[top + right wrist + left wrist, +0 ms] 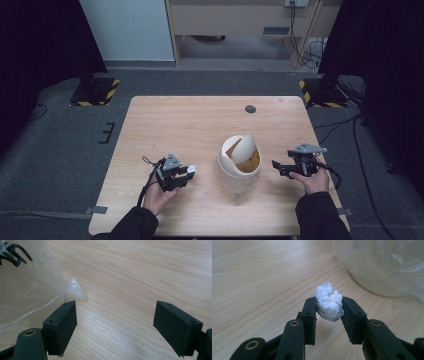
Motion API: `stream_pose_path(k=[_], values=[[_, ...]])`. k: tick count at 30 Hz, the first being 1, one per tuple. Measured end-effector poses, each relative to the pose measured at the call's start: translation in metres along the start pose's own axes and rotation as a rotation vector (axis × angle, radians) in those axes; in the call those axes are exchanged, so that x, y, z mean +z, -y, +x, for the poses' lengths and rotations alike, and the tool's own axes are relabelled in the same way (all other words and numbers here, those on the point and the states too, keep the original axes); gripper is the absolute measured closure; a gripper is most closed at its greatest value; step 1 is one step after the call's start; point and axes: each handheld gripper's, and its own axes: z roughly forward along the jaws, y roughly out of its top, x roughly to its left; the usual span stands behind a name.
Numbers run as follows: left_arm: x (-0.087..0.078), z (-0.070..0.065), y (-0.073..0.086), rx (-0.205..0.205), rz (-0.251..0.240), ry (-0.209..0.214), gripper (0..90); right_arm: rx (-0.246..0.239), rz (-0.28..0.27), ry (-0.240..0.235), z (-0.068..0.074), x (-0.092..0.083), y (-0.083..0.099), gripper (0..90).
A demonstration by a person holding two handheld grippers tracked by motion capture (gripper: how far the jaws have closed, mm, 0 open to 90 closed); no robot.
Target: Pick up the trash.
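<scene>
A crumpled white paper ball point(329, 304) is pinched between the jaws of my left gripper point(329, 308), just above the wooden table. In the high view that left gripper point(188, 171) sits left of a small cream bin point(239, 159) with a tilted swing lid and a clear plastic liner. The paper ball point(191, 169) shows as a white speck at the jaw tips. My right gripper point(276, 165) is right of the bin, pointing at it, open and empty. In the right gripper view the right gripper point(115, 326) has its jaws wide apart beside the clear liner point(30, 290).
The light wooden table point(200, 120) has a dark round grommet point(250, 108) near its far edge. Beyond the table lie grey carpet, stand bases with yellow-black tape point(95, 92) and cables point(310, 50).
</scene>
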Motion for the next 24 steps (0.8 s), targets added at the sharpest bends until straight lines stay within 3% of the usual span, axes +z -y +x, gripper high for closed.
stream_pose_path(k=[10, 24], values=[[-0.031, -0.002, -0.004, -0.019, -0.139, 0.033, 64.7, 0.003, 0.002, 0.004, -0.001, 0.000, 0.001, 19.1], [-0.044, -0.017, -0.014, 0.004, -0.265, 0.098, 65.2, 0.013, 0.004, 0.004, -0.002, 0.001, 0.002, 19.3]])
